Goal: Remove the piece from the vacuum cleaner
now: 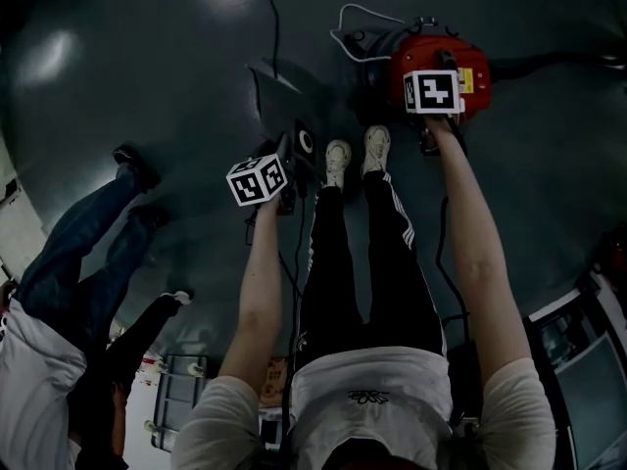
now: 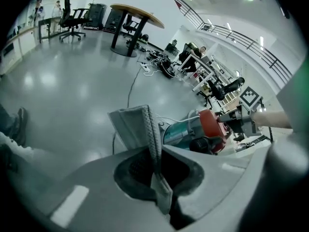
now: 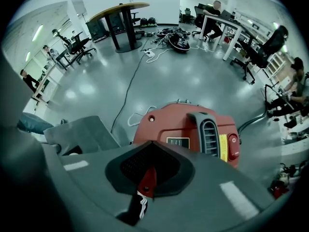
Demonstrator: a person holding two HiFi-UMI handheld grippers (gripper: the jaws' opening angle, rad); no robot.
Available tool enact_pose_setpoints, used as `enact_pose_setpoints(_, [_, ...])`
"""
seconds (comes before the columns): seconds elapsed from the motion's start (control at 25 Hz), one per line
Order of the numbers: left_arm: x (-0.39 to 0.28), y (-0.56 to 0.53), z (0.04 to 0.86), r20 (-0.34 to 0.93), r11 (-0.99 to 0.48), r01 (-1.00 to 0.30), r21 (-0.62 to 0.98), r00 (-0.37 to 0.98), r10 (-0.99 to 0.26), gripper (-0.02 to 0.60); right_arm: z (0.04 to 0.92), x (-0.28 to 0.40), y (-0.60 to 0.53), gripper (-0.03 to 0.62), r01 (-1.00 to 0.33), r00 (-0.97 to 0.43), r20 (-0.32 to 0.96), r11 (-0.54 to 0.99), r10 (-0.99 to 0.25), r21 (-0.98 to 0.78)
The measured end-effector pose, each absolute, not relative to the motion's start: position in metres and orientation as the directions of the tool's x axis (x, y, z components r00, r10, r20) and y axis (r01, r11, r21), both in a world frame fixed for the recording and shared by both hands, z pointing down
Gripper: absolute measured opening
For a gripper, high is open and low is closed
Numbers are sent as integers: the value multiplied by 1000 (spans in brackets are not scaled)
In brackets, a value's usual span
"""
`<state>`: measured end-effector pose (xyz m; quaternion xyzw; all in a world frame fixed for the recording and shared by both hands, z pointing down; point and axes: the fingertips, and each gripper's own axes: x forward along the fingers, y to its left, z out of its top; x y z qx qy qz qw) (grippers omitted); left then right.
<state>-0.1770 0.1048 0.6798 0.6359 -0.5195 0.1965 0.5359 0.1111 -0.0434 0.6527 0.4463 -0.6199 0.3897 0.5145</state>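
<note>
Shoulders in a white shirt (image 1: pixel 372 390) fill the bottom of the head view, with black-trousered legs (image 1: pixel 362 262) and white shoes (image 1: pixel 338 160) stretched out on the grey floor (image 1: pixel 147 76).

The left gripper (image 2: pixel 155 163) has its fingers pressed together on the lower edge of a grey piece (image 2: pixel 133 124). The piece is flat, with a dotted strip along the edge. It stands up from between the fingers and fans out beyond their tips to the left. In the head view the same piece (image 1: pixel 277 91) lies past the left fingertips, clear of the vacuum cleaner (image 1: pixel 470 76) and beside it.

The right gripper (image 3: pixel 145 175) is closed too. It pinches a small red tab (image 3: pixel 147 181) with a hole in it, low between the pads. Just beyond those fingertips sits the vacuum cleaner's red top. Its grey vent (image 3: pixel 210 137) and red switch (image 3: pixel 233 141) are to the right of the fingers. Whether the tab is joined to the machine cannot be told.

From the left gripper view the vacuum cleaner (image 2: pixel 203 129) lies to the right of the fingers, red at one end and teal along the body.

A dark cable (image 3: pixel 128 91) runs away over the floor past the fingertips toward a round table (image 3: pixel 118 6). A second person in jeans (image 1: pixel 69 253) stands well off to the left of the left gripper (image 1: pixel 294 155).
</note>
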Motion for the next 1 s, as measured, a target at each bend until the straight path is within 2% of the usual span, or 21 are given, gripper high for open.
enact_pose_setpoints(0.12, [-180, 104, 654, 813, 127, -877, 463, 363, -456, 11, 654, 109, -21, 21, -961, -57, 997, 274, -43, -44])
enact_pose_setpoints(0.28, [-178, 84, 592, 790, 132, -876, 464, 342, -509, 11, 593, 85, -8, 21, -965, -206, 970, 190, -125, -181])
enact_pose_setpoints(0.44, [-153, 74, 515, 761, 183, -851, 493, 319, -565, 11, 524, 86, 15, 21, -951, -268, 953, 197, -143, -238])
enact_pose_setpoints(0.56, [-148, 28, 440, 702, 142, -851, 506, 310, -642, 11, 452, 68, -18, 21, -926, -354, 903, 225, -243, -302])
enact_pose_setpoints(0.72, [-138, 8, 356, 618, 97, -850, 518, 294, -729, 11, 369, 60, -32, 21, -885, -438, 804, 346, -401, -310])
enact_pose_setpoints(1.0, [-121, -10, 189, 350, -137, -880, 455, 319, -881, 12, 226, 73, -29, 21, -846, -530, 574, 438, -625, -303])
